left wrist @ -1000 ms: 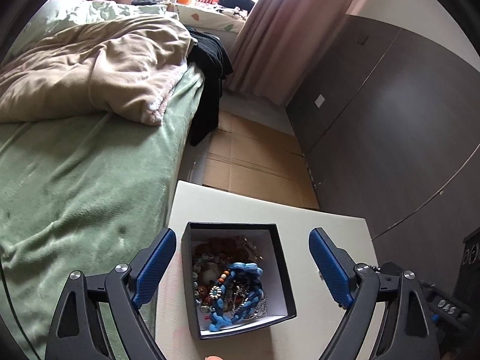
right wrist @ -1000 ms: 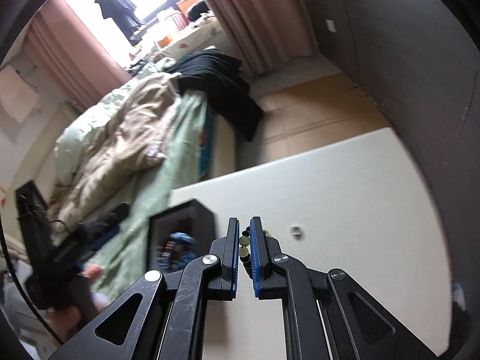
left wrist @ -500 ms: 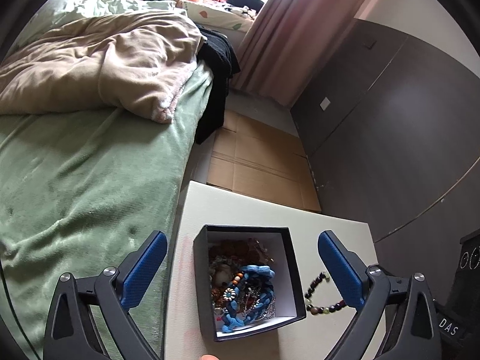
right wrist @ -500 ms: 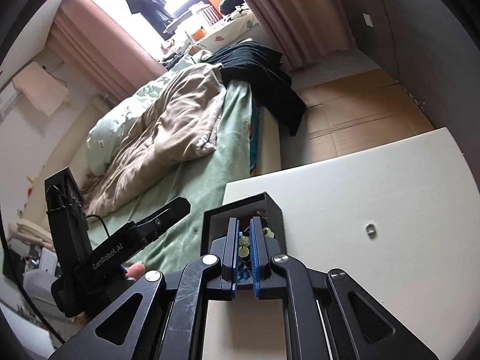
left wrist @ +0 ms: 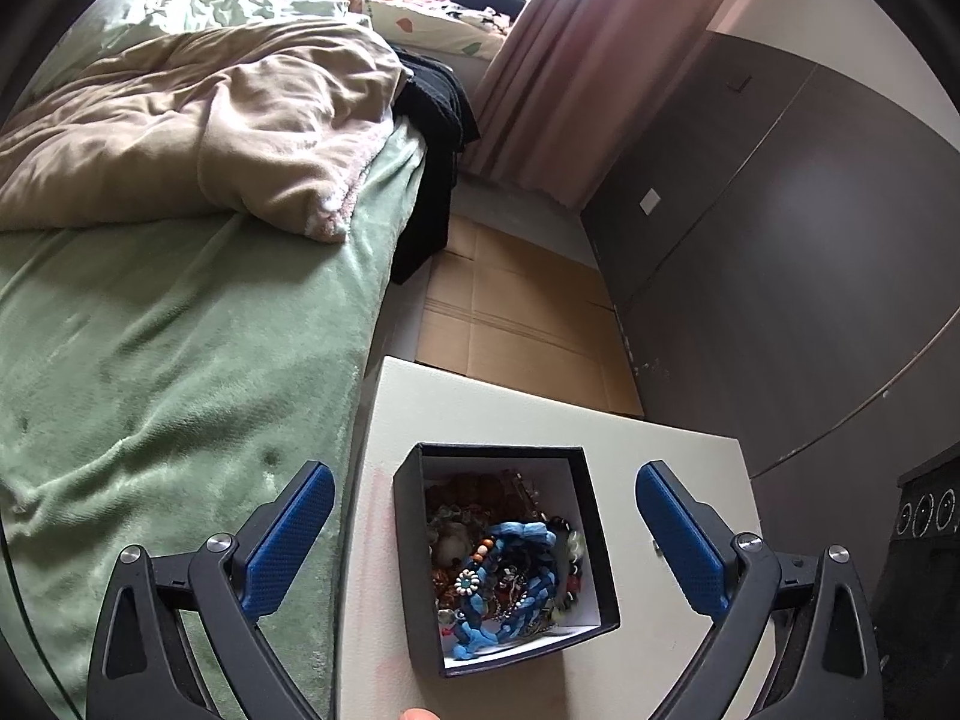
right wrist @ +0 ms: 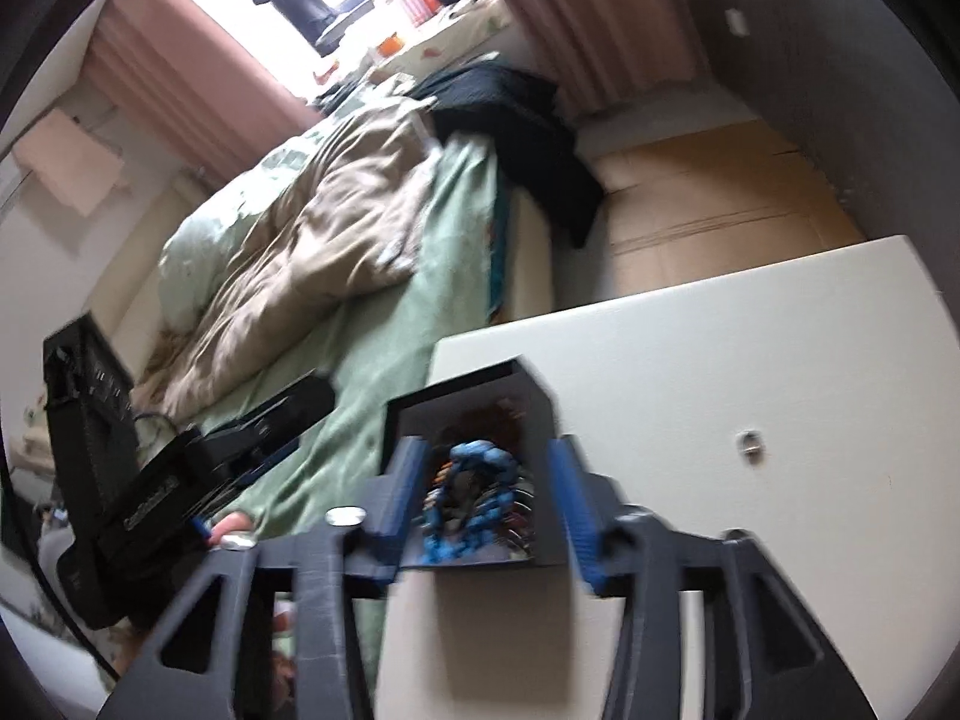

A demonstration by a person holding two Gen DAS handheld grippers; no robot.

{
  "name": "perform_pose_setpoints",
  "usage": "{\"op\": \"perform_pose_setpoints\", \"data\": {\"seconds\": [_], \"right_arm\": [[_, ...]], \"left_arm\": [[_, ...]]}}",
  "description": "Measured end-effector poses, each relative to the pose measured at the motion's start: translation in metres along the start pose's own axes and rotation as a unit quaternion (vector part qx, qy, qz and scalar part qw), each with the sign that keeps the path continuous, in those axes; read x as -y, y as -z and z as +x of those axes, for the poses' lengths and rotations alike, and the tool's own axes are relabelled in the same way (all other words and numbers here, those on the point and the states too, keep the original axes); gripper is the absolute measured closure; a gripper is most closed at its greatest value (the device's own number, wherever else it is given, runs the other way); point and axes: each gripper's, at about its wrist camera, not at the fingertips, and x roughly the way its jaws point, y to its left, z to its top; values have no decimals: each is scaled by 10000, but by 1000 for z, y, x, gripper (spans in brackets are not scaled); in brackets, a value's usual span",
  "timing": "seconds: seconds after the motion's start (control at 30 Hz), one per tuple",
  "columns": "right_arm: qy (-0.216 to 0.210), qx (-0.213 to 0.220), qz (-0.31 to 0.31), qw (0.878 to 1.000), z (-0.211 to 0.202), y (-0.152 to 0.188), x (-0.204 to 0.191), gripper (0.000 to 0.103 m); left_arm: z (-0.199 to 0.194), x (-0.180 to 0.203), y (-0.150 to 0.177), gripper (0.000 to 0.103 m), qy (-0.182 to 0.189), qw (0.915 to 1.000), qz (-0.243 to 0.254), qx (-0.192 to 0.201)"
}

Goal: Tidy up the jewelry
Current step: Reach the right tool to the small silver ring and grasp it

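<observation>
Right gripper, low centre of the blurred right view: jaws spread, nothing seen between them, poised over a black box whose far wall rises just behind the blue pads. Jaws parted directly above the opening suit dropping a piece in, though none can be made out in the air. Left gripper, bottom of the left view: jaws wide apart, holding nothing, one finger on each side of the box without touching it, apparently standing by so as not to block the opening. Jewelry lies heaped in the box, lower centre: a blue braided cord uppermost over mixed beads and chains, with the white lining bare at the upper right. A small metal piece, probably a ring, lies loose on the white table, centre right of the right view, well apart from the box and likely awaiting collection. Green bed fills the left.
</observation>
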Motion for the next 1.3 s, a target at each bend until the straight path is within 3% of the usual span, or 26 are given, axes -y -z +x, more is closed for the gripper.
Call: {"op": "perform_pose_setpoints", "data": {"seconds": [0.2, 0.4, 0.63, 1.1, 1.3], "right_arm": [[472, 35, 279, 9985, -14, -5, 35, 53], [1004, -233, 581, 9930, -2, -5, 66, 53], [1306, -487, 688, 9878, 21, -8, 82, 73], [2217, -863, 171, 9711, 60, -9, 83, 76], [2766, -932, -500, 9551, 74, -1, 63, 78]], "left_arm": [[3, 4, 2, 2, -10, 10000, 18, -22], [7, 8, 3, 2, -18, 10000, 65, -46], [16, 10, 1, 2, -77, 9998, 145, -147], [35, -3, -12, 2, -223, 9994, 21, -275], [33, -14, -18, 2, -251, 9993, -161, -207]]}}
